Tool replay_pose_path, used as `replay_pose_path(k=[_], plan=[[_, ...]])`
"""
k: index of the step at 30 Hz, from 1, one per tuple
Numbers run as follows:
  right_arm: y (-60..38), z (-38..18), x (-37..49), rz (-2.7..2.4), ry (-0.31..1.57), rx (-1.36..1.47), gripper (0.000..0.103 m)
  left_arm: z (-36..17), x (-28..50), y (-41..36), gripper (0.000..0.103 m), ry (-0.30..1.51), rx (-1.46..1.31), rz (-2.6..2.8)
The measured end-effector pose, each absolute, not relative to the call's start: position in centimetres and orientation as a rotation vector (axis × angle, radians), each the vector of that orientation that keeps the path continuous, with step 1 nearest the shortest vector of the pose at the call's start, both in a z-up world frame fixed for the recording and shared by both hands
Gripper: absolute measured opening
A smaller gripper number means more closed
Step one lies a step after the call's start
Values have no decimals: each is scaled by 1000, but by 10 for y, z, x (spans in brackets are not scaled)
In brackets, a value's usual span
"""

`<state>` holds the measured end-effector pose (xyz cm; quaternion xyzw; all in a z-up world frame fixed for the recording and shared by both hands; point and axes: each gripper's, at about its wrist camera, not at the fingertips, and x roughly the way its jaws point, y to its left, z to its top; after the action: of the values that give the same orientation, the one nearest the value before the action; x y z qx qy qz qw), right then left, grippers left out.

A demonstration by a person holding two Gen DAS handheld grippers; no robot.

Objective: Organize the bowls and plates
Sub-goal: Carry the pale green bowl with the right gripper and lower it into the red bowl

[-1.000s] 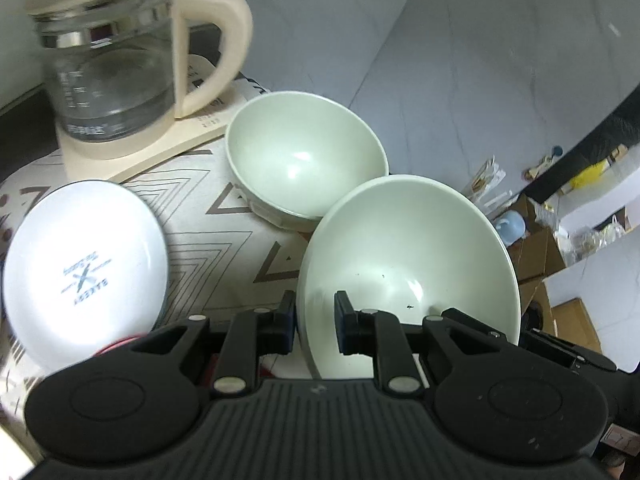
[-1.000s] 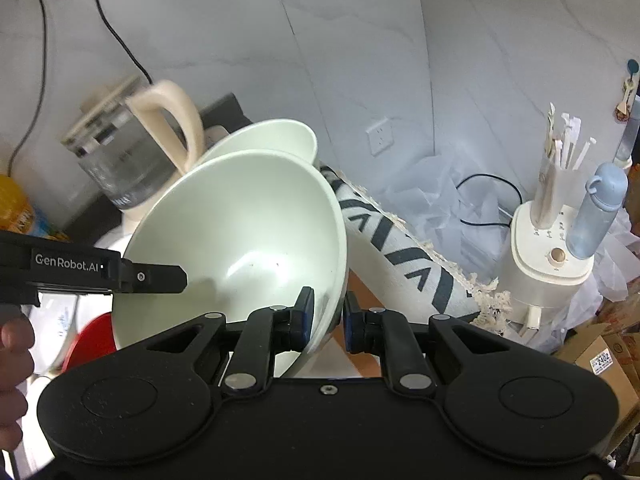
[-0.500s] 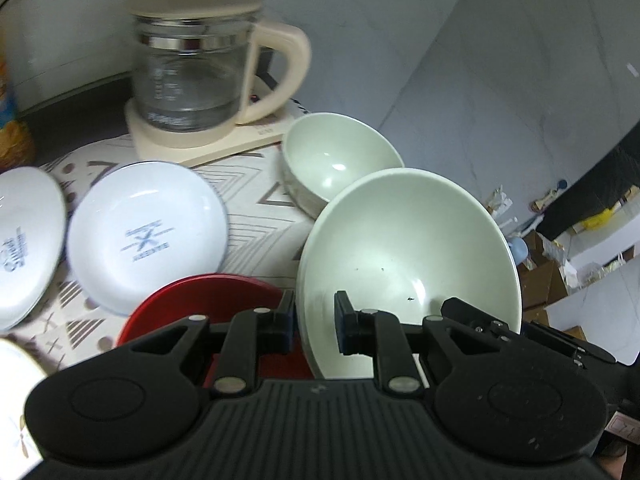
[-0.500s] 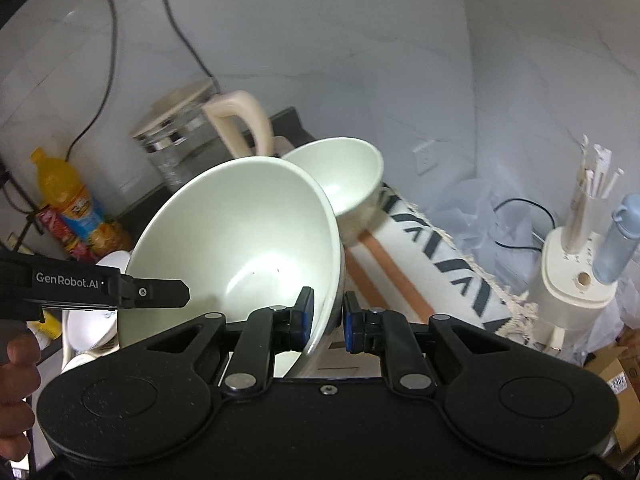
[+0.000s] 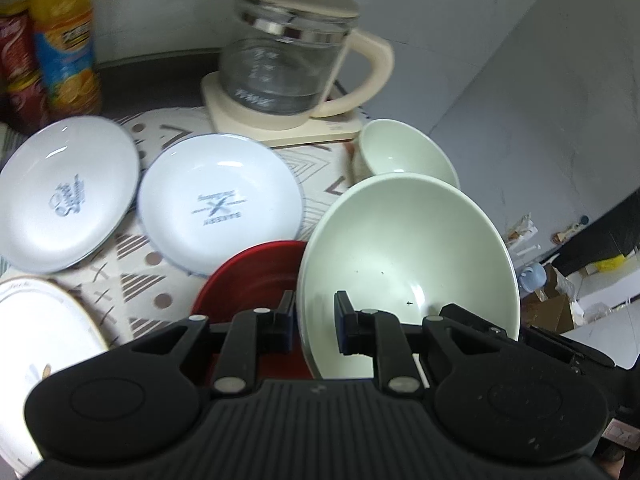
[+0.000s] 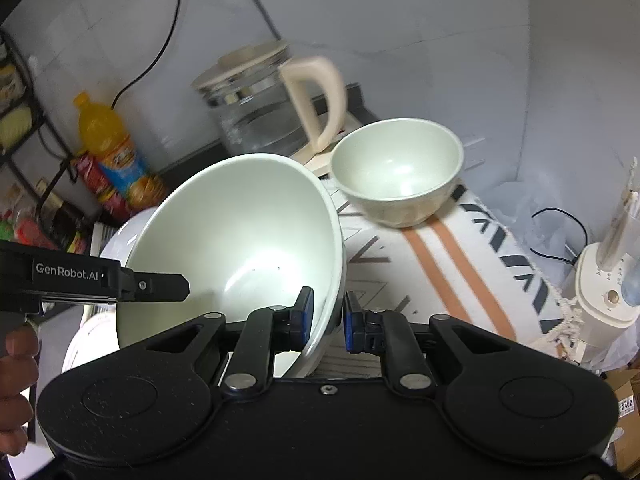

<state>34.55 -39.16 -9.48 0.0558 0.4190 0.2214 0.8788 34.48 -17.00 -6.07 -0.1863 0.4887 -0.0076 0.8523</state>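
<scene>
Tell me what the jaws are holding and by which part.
Both grippers, left and right, hold the large pale green bowl by its rim, on opposite sides, jaws straddling the wall.

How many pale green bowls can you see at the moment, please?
2. The large green bowl is held at its rim by both the left gripper and right gripper; the small green bowl sits on the tablecloth beside the kettle. Others may be hidden.

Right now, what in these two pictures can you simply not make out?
- Red dish, left wrist view: its near half is hidden by the left gripper and the large green bowl.
- Gold-rimmed plate, same view: cut off by the edge.
- Kettle, right wrist view: motion-blurred.
- Print on the white plates: too blurred to read.
</scene>
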Motion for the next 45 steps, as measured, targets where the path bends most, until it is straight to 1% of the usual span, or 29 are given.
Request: replay_pose_path(k=[13,20,28,33,35,38,45], plan=[[-354,-109,345,532,981,9,18,-94,328,-139,18,1089,-480,61],[-338,-115,346,559,1025,-50,22,-106,327,-129,18,1120,-489,79],[-334,-126,351,562,1082,-63,22,-112,330,-127,18,1124,-473,85],[-334,-129,351,570,1082,-58,24,-113,332,-126,18,1131,-474,84],[-335,-130,353,562,1089,-42,20,-111,331,-126,19,1132,-470,84],[-337,-133,355,544,1091,-20,18,-107,330,-127,22,1129,-468,74],[-338,-135,363,511,1080,3,12,-101,327,-122,22,1118,-492,72]])
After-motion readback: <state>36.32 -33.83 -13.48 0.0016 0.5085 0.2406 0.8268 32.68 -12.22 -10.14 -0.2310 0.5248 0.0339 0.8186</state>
